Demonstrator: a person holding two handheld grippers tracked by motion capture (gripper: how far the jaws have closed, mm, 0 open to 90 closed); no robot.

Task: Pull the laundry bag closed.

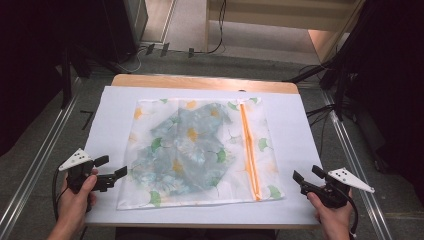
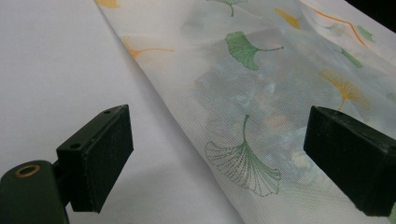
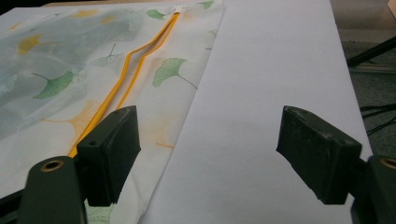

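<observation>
Both pairs of black fingers are standing spread wide with nothing pinched between them. On the left gripper (image 1: 111, 169), the fingers (image 2: 100, 156) are hovering at the near left corner of the mesh laundry bag (image 1: 200, 150); in the left gripper view one pad is sitting over the white sheet (image 1: 115, 107) and the other over the bag's netting, with the bag's left edge running between them. I cannot tell whether either pad is touching the fabric. On the right gripper (image 1: 309, 179), the fingers (image 3: 112, 154) are likewise spread; in the right gripper view the left pad is hanging just over the bag's right edge while the right pad is lying over bare white sheet near the desk's right edge.

Each gripper is being held in a hand coming in from the near edge of the desk (image 1: 200, 81), the left hand (image 1: 75, 205) near the near left corner and the right hand (image 1: 332, 215) near the near right corner.

Lying flat in the middle of the desk on the white sheet, the bag is see-through white net printed with green and yellow ginkgo leaves. An orange zipper (image 1: 248, 150) is running along its right side from the far edge toward the near edge, with its two sides parting slightly partway along. Inside the bag a bluish patterned garment (image 1: 187, 150) is lying crumpled, taking up the left and middle part.
</observation>
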